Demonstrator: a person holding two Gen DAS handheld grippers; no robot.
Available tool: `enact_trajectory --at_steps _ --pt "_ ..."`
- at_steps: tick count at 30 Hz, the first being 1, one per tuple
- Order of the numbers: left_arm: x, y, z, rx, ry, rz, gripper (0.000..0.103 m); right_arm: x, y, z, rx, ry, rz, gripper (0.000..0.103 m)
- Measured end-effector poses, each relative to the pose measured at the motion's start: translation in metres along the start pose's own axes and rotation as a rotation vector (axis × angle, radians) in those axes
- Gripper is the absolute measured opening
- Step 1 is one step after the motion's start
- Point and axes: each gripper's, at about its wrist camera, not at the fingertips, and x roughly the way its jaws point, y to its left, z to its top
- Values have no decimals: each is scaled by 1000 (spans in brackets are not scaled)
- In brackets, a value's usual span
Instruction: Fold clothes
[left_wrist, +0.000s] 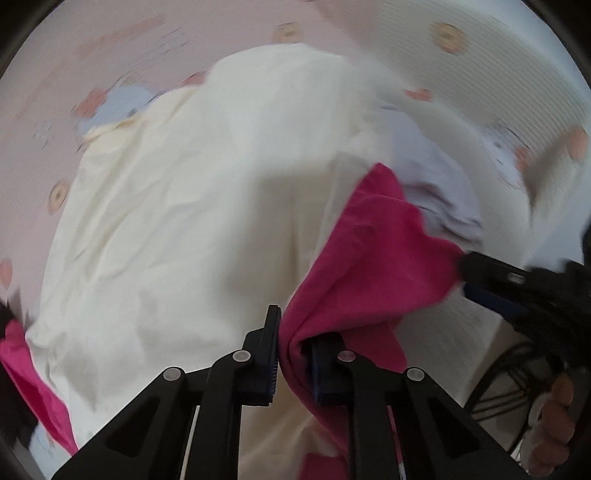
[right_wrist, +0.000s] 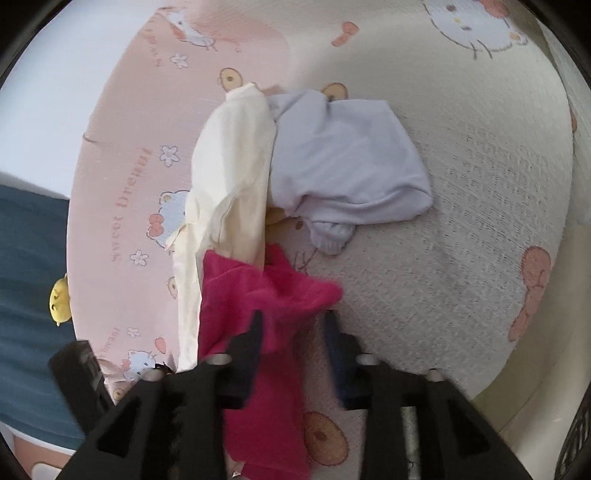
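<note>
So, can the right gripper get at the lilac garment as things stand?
Probably not yet. The right gripper looks occupied with the pink cloth, which the left gripper also clamps. The lilac garment lies uncovered beyond it, beside the cream shirt.

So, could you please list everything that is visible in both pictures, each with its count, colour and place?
magenta garment: one, magenta, held up over the bed.
cream garment: one, cream, on the bed, left of the lavender one.
lavender garment: one, pale lavender, crumpled, mid-bed.
bedsheet: one, pink and cream, cartoon print, under everything.
yellow toy: one, at the bed's left edge.
left gripper: black, shut on the magenta garment.
right gripper: black, fingers apart, cloth between them.
</note>
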Motion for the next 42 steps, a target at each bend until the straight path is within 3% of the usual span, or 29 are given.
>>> enact_trajectory --at_steps 4,7,16,20,21,22,24,27,33,42 --pt "4 33 -2 -95 23 -32 12 18 8 -4 -32 21 23 52" --pt "6 47 -4 -144 26 -69 12 29 14 -11 -123 41 -8 53" --pt "10 54 -7 -121 20 -65 12 58 49 -26 -403 44 -97 60" --pt "13 71 -5 -148 23 -102 12 68 64 -28 -491 18 -122 59" --pt "15 73 -4 -164 20 -119 13 69 62 -29 -514 6 -128 53" --pt "17 73 -3 -192 16 -148 14 71 63 -30 -545 1 -142 33" --pt "15 87 -5 -286 3 -248 14 77 70 -30 -606 21 -186 17" --pt "10 101 -7 -397 -4 -362 13 79 86 -30 -658 24 -199 13" --pt "-12 85 0 -299 -35 -347 15 56 120 -13 -761 -31 -189 11" --pt "-26 51 15 -174 -65 -340 21 32 167 11 -892 -128 -288 10"
